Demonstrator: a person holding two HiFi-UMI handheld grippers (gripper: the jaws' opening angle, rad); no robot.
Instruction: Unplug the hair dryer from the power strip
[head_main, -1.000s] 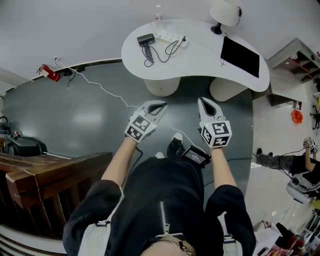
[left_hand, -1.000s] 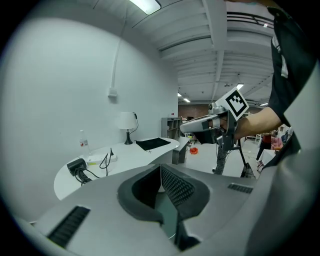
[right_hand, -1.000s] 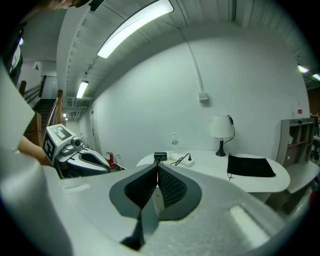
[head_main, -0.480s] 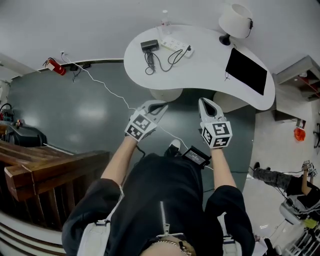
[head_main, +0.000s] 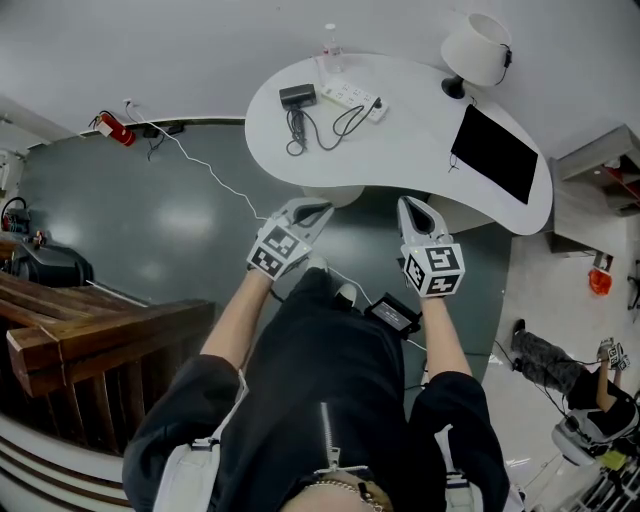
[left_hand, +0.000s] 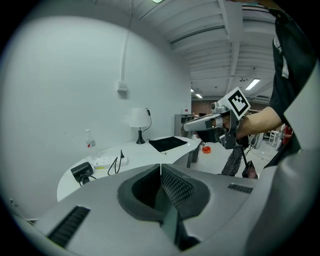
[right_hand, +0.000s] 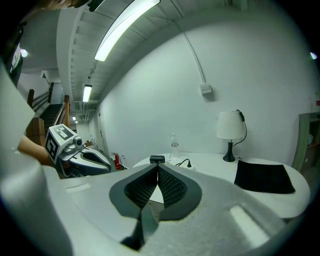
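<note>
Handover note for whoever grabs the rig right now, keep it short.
Left gripper: shut, empty. Right gripper: shut, empty. Both are held out ahead of the person, short of the white table.
Hair dryer lies on the table beside the power strip; its cord appears to run to a plug in the strip.
Done: nothing yet.
To do: reach the table, grip the plug, pull it from the strip.

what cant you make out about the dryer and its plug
- Head view: small black boxy device on the white curved table, too small to identify as a dryer.
- Head view: black plug at the white power strip, seating too small to tell.
- Right gripper view: device's lower part hidden behind the right tongs.
</note>
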